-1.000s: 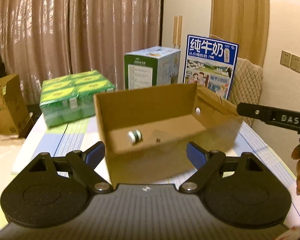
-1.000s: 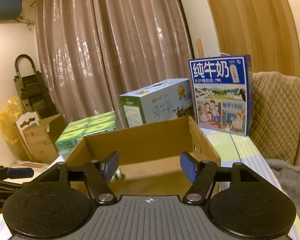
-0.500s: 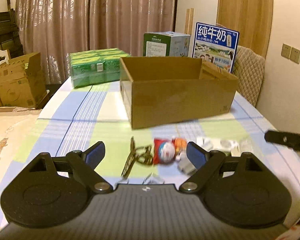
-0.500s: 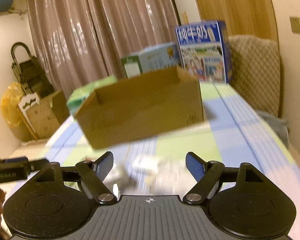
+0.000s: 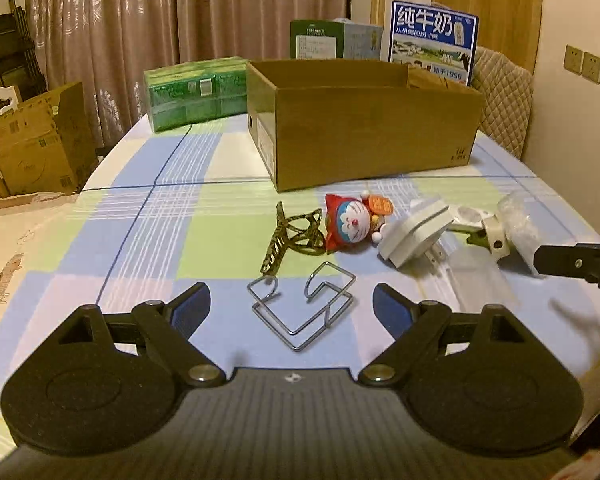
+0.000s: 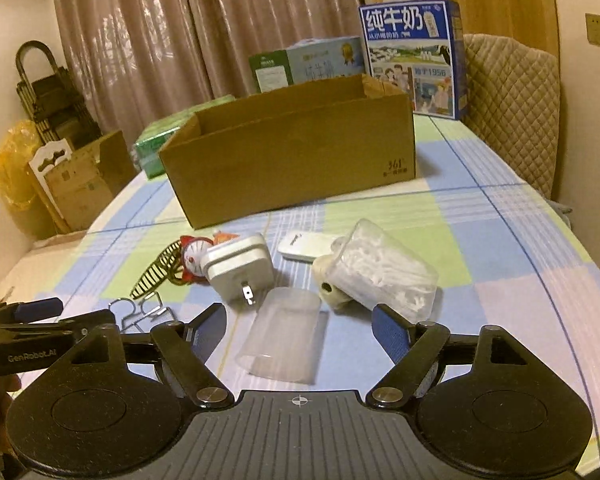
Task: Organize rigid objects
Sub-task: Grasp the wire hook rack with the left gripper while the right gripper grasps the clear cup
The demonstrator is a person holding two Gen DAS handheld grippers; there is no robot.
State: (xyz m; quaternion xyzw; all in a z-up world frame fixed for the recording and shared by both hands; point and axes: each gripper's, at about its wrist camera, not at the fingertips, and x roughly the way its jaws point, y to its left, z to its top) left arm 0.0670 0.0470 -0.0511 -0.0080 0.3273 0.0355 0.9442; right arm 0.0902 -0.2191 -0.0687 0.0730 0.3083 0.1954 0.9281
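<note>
The left gripper [image 5: 291, 306] is hanging open over the wire hook [image 5: 303, 310] and holding nothing. The right gripper [image 6: 299, 322] is hanging open above the clear lid [image 6: 282, 338], its jaws having just been opening with nothing pinched.

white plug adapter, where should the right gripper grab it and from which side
Judging by its pose, grip the white plug adapter across its two flat side faces, coming down from above. It lies with its metal prongs pointing toward the camera, so avoid them. The open right gripper would likely need to shift left, off the clear lid.
</note>
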